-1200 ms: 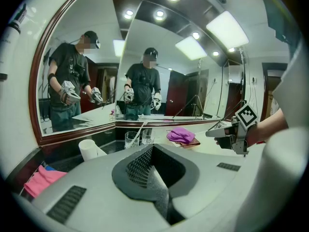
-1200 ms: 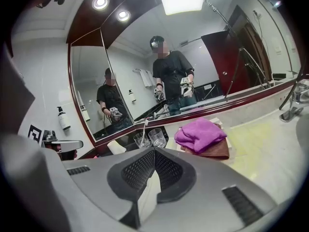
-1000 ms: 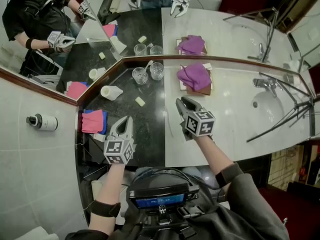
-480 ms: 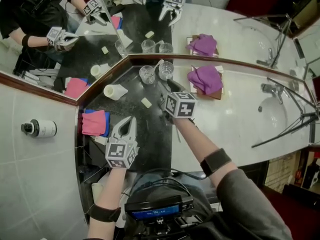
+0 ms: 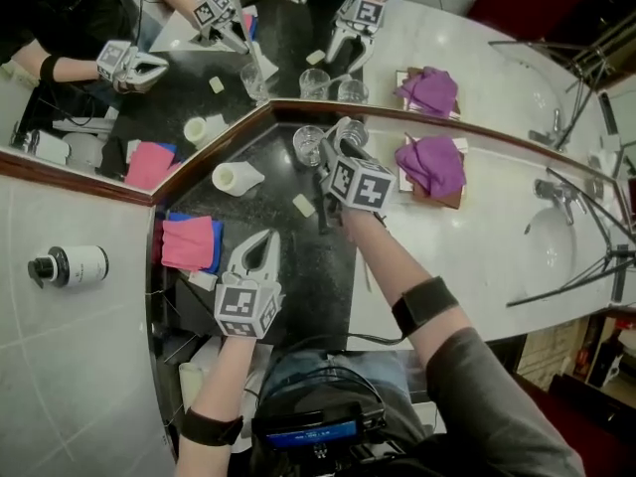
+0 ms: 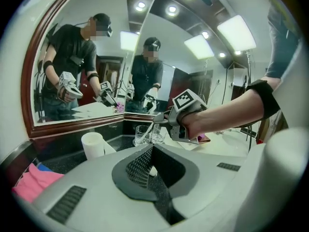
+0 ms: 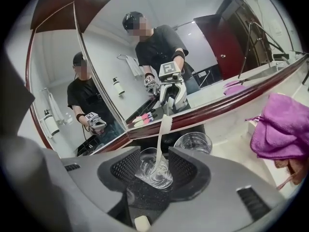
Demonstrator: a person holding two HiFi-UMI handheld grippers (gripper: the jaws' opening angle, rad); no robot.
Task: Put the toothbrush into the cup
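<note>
A clear glass cup (image 7: 153, 170) stands on the black counter with a white toothbrush (image 7: 162, 137) upright in it. In the right gripper view the glass sits between the tips of my right gripper (image 7: 153, 166). Its jaws have just been opening and now stand wide, with the pads off the glass. From the head view, the right gripper (image 5: 332, 149) reaches to this cup (image 5: 307, 145) by the mirror corner. My left gripper (image 5: 261, 240) hovers nearer the counter's front, shut and empty; its own view shows the jaws (image 6: 153, 151) pressed together.
A second glass (image 7: 193, 142) stands just right of the first. A white cup (image 5: 235, 177) lies on its side. A small white block (image 5: 304, 205), a pink cloth (image 5: 188, 241) and a purple towel (image 5: 433, 162) are nearby. The tap (image 5: 553, 191) is at the right.
My right gripper has travelled from the white marble up and left to the glasses at the mirror corner, and its jaws are wider. The left gripper has shifted only slightly.
</note>
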